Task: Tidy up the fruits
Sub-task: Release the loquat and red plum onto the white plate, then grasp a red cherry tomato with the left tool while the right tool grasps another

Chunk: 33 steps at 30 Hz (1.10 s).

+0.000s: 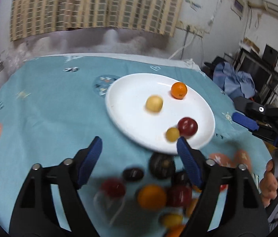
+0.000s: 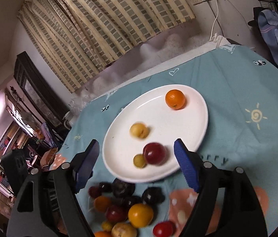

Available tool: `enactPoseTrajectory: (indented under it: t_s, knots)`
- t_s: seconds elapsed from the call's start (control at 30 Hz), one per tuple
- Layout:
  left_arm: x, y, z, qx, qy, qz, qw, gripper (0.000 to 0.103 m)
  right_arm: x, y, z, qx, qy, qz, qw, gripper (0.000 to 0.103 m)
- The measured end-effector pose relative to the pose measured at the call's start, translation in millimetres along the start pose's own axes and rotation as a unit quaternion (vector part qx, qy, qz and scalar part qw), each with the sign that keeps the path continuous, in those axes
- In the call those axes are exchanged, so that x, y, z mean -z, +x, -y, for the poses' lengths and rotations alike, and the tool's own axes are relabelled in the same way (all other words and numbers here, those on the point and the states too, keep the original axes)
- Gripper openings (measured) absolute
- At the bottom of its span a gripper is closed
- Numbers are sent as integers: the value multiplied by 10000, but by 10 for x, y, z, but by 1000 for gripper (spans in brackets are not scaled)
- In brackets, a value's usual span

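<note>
Both my tools, left tool (image 1: 139, 146) and right tool (image 2: 136, 148), hang spread and empty. Four fruits sit on the plate (image 2: 188, 138); the pile (image 2: 129, 207) lies near me on the worktop. I should lower squarely over one outer fruit, probably the orange one (image 2: 140, 215), though blur hides its edges.

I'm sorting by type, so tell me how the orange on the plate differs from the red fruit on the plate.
The orange is orange and sits alone near the far rim of the plate; the red fruit is dark red, glossy, near the near rim, touching a small yellow fruit. Both are round and similar in size.
</note>
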<state>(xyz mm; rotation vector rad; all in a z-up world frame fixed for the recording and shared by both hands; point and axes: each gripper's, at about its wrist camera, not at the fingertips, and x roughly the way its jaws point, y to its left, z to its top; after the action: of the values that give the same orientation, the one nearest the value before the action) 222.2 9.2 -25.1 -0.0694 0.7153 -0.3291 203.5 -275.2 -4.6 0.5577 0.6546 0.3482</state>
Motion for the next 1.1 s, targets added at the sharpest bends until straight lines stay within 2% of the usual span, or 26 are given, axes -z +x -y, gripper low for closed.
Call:
enactPoseTrajectory:
  t_s: [0.1, 0.2, 0.27, 0.33, 0.4, 0.43, 0.5, 0.67, 0.8, 0.87, 0.97, 1.1]
  knots:
    - [309, -270, -131, -192, -88, 39, 9998, 84, 243, -174, -1, -18, -61, -149, 9999, 78]
    - [556, -359, -300, -374, -202, -56, 9991, 84, 484, -211, 14, 52, -218, -552, 9982, 78]
    - [603, -333, -411, -596, -279, -69, 9978, 84, 568, -202, 48, 114, -246, -704, 9971, 78]
    - [594, -293, -500, -584, -381, 12, 9976, 84, 573, -149, 76, 115, -254, -827, 9962, 78]
    - [583, -231, -463, -710, -105, 45, 9974, 84, 570, -109, 74, 300, -405, -860, 9950, 78]
    - [582, -180, -407, -895, 165, 5, 9959, 84, 571, -92, 76, 436, -503, -883, 9939, 78]
    - [571, -87, -324, -1018, 489, -127, 9935, 84, 562, -76, 105, 500, -508, -897, 9934, 78]
    - [545, 40, -188, -898, 889, -329, 9914, 84, 554, -59, 214, 241, -158, -935, 9952, 78]
    - [498, 181, -173, -822, 947, -561, 9905, 81, 577, -40, 209, 193, -113, -971, 9950, 78]
    - [465, 243, -212, -736, 848, -668, 9914, 67, 604, 11, 239, 199, 11, -1111, 9936, 78]
    - [451, 347, -282, -471, 670, -922, 9924, 51, 622, 56, 308, -29, 265, -1308, 9911, 78]
    - [465, 351, -227, -401, 774, -922, 9919, 41, 640, 33, 254, -5, 120, -1406, 9900, 78]
